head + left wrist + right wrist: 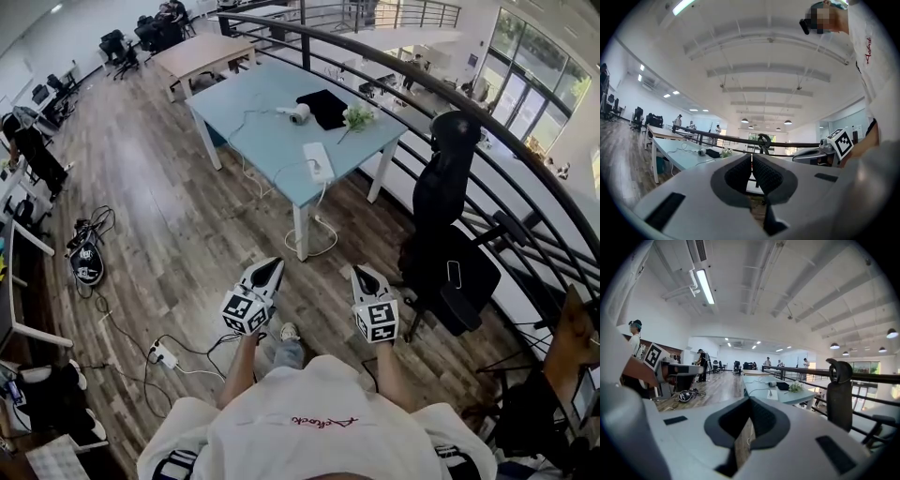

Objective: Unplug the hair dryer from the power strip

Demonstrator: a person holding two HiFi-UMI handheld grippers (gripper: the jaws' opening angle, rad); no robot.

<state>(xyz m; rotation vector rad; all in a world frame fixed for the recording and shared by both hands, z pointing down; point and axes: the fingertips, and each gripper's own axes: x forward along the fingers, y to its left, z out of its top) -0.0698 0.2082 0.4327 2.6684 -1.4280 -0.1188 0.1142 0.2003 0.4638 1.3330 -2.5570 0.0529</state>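
Observation:
A white hair dryer lies on the light blue table far ahead, its cord trailing over the tabletop. A white power strip rests near the table's front edge, with a cable hanging to the floor. Both grippers are held out over the wooden floor, well short of the table. My left gripper is shut with nothing in it, and my right gripper also looks shut and empty. In the left gripper view the hair dryer shows small at the left of the gripper. The right gripper points at the table.
A black cloth and a small bunch of flowers lie on the table. A black office chair stands to the right by the curved railing. Cables and another power strip lie on the floor at the left.

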